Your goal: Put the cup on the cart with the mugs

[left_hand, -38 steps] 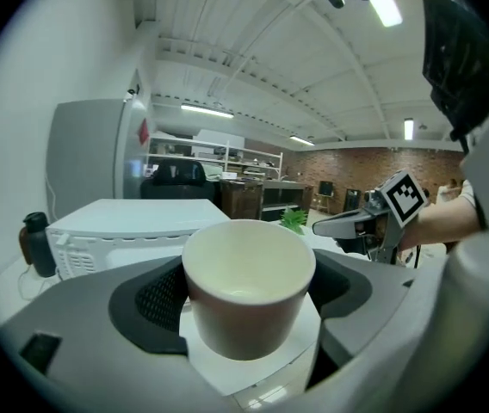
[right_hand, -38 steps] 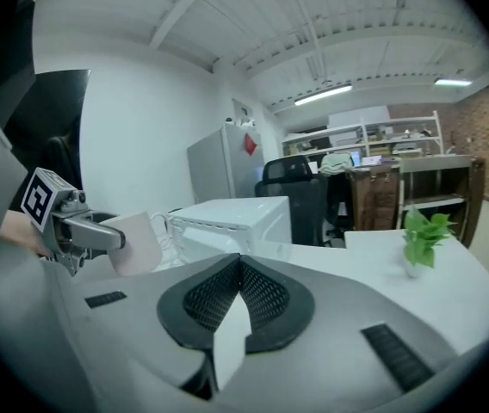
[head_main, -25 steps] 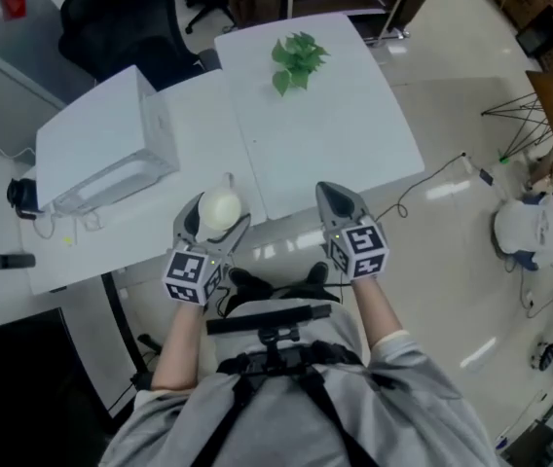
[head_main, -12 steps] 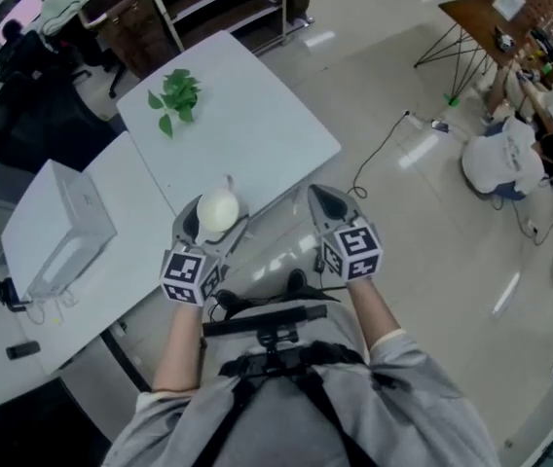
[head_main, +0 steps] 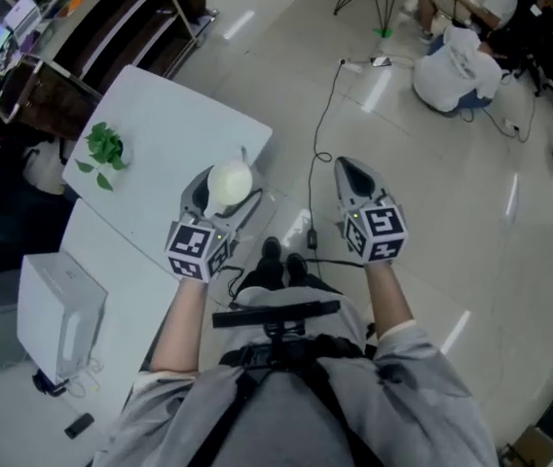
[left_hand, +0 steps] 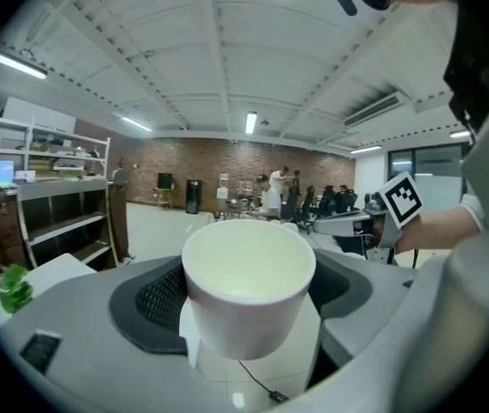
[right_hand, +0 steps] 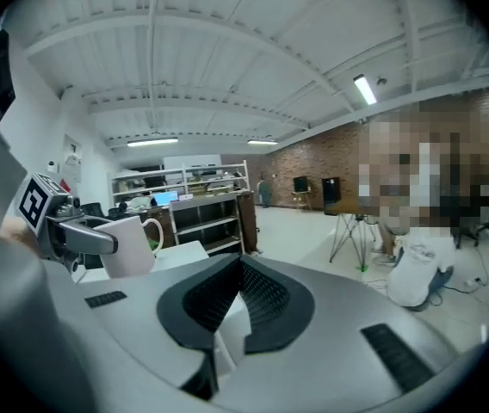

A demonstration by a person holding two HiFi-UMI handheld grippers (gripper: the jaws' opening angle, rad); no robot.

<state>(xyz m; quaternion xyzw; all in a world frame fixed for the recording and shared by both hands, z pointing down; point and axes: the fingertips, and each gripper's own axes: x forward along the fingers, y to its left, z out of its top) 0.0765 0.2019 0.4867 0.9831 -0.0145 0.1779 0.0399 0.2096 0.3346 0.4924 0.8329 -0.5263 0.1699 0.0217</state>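
Observation:
A white cup [head_main: 230, 180] with a handle sits upright between the jaws of my left gripper [head_main: 224, 175], which is shut on its sides. The left gripper view looks into the cup [left_hand: 249, 286], empty and filling the gap between the dark pads [left_hand: 160, 299]. It is carried in the air, over the corner of a white table [head_main: 174, 129]. My right gripper [head_main: 353, 170] is level with it to the right, over the floor, its jaws together and empty. In the right gripper view the cup [right_hand: 131, 246] shows at far left. No cart with mugs is recognisable.
A green leafy plant [head_main: 104, 149] lies on the white table and a white box [head_main: 60, 309] stands further left. Dark shelving [head_main: 150, 17] runs behind. A cable [head_main: 327, 125] crosses the glossy floor toward a white bag [head_main: 449, 61]. People stand far off [left_hand: 272, 192].
The whole view has swung: table, plant and box have slid left and down in the head view, and more open floor shows. Both grippers keep their pose, the cup still held.

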